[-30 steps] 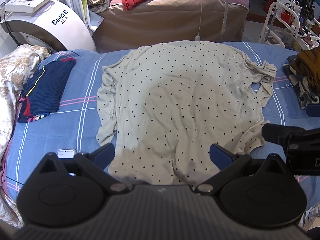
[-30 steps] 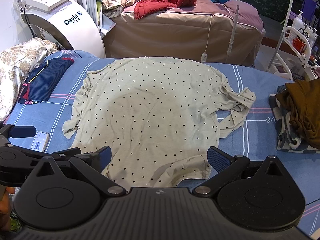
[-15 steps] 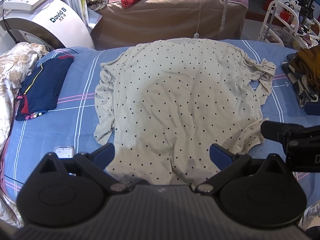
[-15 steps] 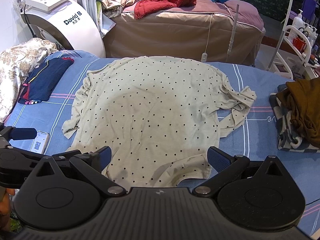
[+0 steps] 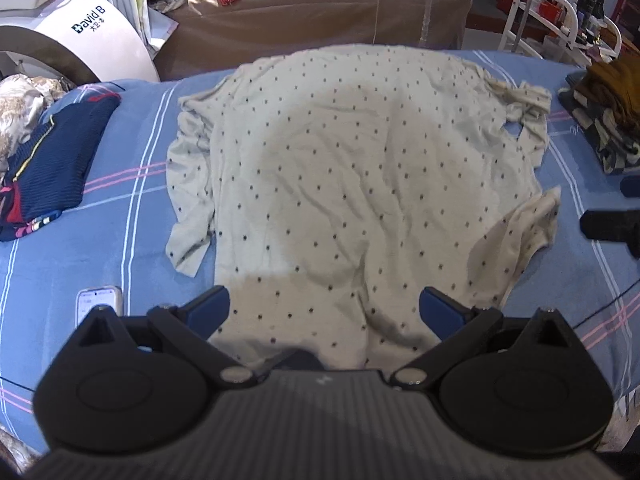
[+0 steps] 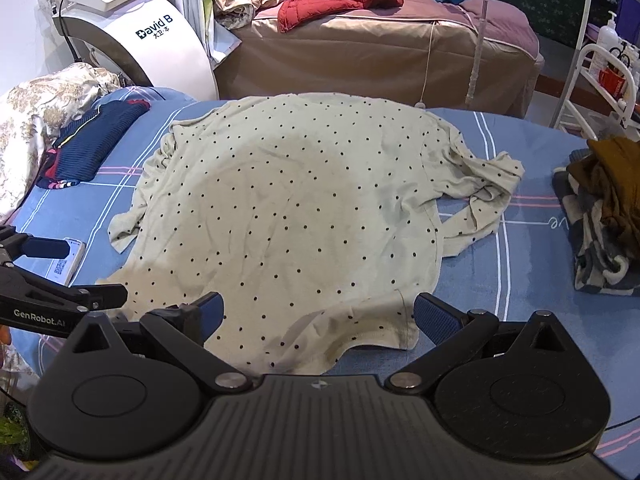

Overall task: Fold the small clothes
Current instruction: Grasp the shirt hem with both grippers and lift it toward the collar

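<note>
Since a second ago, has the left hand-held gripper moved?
Yes. The left hand-held gripper has eased forward and leftward: in its view the dotted shirt and phone sit lower and further right.

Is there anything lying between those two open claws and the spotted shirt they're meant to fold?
Nothing visible. The left gripper and right gripper are both open over the near hem of the polka-dot shirt, with only bare fabric between the fingers.

My left tongs' body hides the near hem of the polka-dot shirt (image 5: pixel 360 184); the phone (image 5: pixel 99 300) is half covered; the clothes pile (image 6: pixel 608 216) runs off the right edge.
</note>
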{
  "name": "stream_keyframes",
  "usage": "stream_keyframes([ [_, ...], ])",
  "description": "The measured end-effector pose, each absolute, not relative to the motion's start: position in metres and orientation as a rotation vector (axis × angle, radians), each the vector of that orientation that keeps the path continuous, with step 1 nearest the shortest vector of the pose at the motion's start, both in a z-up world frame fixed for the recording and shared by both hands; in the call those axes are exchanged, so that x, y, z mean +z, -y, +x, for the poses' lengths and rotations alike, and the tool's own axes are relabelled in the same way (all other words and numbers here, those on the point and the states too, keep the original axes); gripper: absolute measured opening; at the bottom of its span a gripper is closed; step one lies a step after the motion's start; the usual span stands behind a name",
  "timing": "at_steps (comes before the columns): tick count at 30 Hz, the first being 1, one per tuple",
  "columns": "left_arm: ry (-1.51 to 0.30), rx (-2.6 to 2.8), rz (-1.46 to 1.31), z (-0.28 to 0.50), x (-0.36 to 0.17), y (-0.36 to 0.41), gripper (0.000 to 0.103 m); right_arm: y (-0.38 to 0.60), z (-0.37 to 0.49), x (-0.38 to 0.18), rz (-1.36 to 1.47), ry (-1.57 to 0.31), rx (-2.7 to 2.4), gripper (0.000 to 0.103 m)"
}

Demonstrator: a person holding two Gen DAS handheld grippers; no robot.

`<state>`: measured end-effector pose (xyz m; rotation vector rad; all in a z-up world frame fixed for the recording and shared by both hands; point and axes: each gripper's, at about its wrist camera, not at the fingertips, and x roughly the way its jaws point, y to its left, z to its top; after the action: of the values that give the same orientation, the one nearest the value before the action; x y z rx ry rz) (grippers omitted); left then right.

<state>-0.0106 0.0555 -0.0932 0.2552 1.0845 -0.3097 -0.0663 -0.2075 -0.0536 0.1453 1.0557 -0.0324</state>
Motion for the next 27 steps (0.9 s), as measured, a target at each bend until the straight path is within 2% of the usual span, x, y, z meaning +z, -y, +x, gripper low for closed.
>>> stream_keyframes([
  [5,-1.16,-0.287,0.197,-0.029,-0.142,-0.108,0.103,0.22,-0.086,-0.087,0.141,-1.07,0.039,0.103],
  [10,-1.065,-0.275,0.057,-0.039,-0.158,-0.153,0.103,0.244,-0.095,-0.118,0.212,-1.109,0.019,0.103],
  [13,-1.059,-0.287,-0.017,-0.025,-0.168,-0.16,0.103,0.257,-0.094,-0.129,0.247,-1.108,0.013,0.103],
  [17,-1.059,-0.298,0.008,-0.012,-0.185,-0.158,0.094,0.267,-0.086,-0.143,0.2,-1.087,0.052,0.103],
  [27,-1.078,-0.356,0.015,-0.007,-0.209,-0.16,0.088,0.29,-0.062,-0.172,0.193,-1.084,0.107,0.103],
])
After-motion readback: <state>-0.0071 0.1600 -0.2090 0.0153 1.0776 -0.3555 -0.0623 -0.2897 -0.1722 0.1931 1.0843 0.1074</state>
